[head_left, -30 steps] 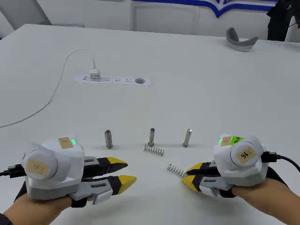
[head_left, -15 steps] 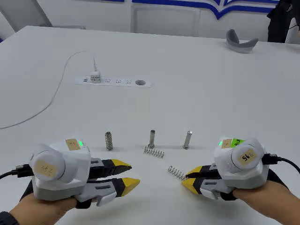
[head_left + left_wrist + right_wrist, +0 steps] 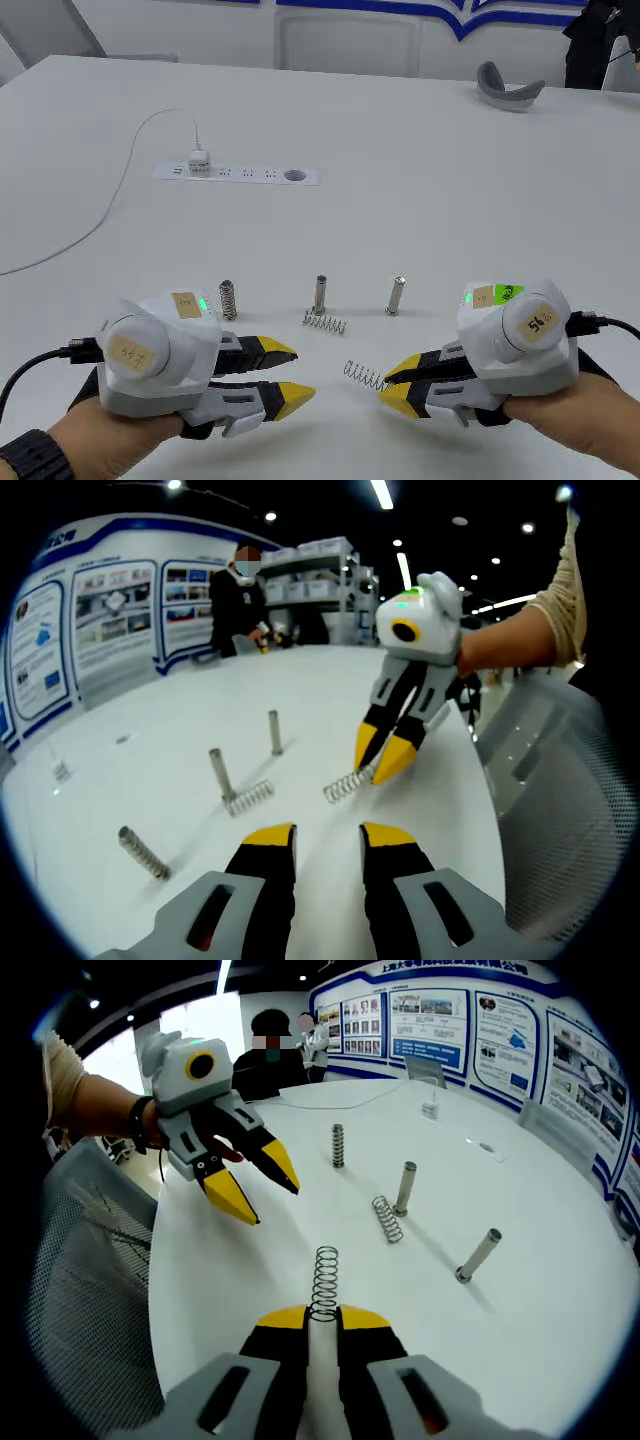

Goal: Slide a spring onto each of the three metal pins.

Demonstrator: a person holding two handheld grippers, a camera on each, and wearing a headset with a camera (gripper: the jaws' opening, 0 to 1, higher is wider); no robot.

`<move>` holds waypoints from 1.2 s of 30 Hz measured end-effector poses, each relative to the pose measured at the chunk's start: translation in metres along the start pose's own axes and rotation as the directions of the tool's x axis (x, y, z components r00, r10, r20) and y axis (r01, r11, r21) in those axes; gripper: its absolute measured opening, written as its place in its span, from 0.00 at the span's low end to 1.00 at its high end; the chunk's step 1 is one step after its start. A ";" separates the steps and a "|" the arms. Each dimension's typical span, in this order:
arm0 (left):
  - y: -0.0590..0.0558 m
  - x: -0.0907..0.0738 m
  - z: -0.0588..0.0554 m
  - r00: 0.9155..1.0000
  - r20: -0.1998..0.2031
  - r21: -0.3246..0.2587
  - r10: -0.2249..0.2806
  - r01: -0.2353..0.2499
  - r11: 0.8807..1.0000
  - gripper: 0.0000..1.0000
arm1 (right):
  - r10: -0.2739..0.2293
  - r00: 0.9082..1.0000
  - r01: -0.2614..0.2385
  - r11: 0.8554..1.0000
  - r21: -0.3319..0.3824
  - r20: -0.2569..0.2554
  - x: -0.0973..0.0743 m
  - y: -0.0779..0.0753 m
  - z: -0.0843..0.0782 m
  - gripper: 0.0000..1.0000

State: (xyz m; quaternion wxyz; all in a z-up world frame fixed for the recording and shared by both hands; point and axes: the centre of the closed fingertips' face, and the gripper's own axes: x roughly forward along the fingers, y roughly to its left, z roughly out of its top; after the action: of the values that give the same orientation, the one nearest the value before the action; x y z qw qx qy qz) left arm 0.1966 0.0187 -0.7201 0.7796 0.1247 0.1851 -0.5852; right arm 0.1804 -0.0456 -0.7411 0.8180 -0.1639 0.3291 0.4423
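Note:
Three metal pins stand in a row on the white table. The left pin [image 3: 228,299] [image 3: 338,1145] carries a spring. The middle pin [image 3: 320,294] [image 3: 405,1188] and the right pin [image 3: 396,295] [image 3: 478,1255] are bare. A loose spring [image 3: 325,322] [image 3: 386,1218] lies at the middle pin's foot. My right gripper [image 3: 386,385] [image 3: 324,1318] is shut on one end of another spring [image 3: 365,376] [image 3: 324,1275], which sticks out ahead of its jaws. My left gripper [image 3: 303,371] [image 3: 327,832] is open and holds nothing, facing the right gripper [image 3: 374,770] from a short way off.
A white power strip [image 3: 238,173] with a plugged-in cable [image 3: 120,190] lies further back on the table. A grey curved object [image 3: 508,88] rests at the far right. A mesh chair [image 3: 560,800] stands beside the table. People stand in the background.
My right gripper has closed on the spring that lay on the table and carried it slightly left. My left gripper has moved right, toward the right gripper.

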 end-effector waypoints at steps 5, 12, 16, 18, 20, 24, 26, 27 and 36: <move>-0.005 0.002 0.003 1.000 0.003 0.019 -0.030 0.030 0.999 0.25 | 0.041 0.999 -0.041 0.998 -0.047 0.002 -0.003 0.009 0.009 0.11; -0.017 0.003 0.006 0.997 0.004 0.052 -0.083 0.083 0.995 0.26 | 0.120 0.993 -0.120 0.987 -0.110 -0.007 -0.005 0.025 0.016 0.11; -0.025 0.004 0.007 0.993 -0.002 0.077 -0.117 0.117 0.990 0.26 | 0.145 0.989 -0.146 0.980 -0.131 -0.017 -0.007 0.031 0.016 0.11; -0.031 0.004 0.008 0.990 -0.006 0.094 -0.137 0.137 0.986 0.26 | 0.158 0.987 -0.160 0.976 -0.145 -0.024 -0.008 0.034 0.015 0.11; -0.035 0.006 0.007 0.988 -0.016 0.116 -0.150 0.151 0.982 0.25 | 0.179 0.983 -0.181 0.972 -0.152 -0.032 -0.009 0.039 0.015 0.11; -0.043 0.008 0.007 0.983 -0.032 0.154 -0.180 0.183 0.971 0.22 | 0.197 0.979 -0.203 0.964 -0.172 -0.051 -0.010 0.044 0.013 0.11; -0.047 0.009 0.007 0.982 -0.039 0.174 -0.187 0.191 0.966 0.19 | 0.202 0.978 -0.210 0.961 -0.178 -0.059 -0.010 0.045 0.012 0.11; -0.049 0.010 0.006 0.980 -0.043 0.182 -0.196 0.201 0.963 0.18 | 0.205 0.977 -0.212 0.960 -0.180 -0.061 -0.010 0.045 0.012 0.11; -0.052 0.012 0.003 0.979 -0.060 0.219 -0.197 0.206 0.954 0.13 | 0.220 0.972 -0.232 0.956 -0.182 -0.081 -0.012 0.049 0.011 0.11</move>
State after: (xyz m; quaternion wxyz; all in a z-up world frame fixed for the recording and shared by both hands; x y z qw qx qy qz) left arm 0.1501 -0.0075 -0.7209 0.6933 0.2029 0.1442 -0.6763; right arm 0.1393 -0.0191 -0.7238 0.7326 -0.2154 0.3262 0.5572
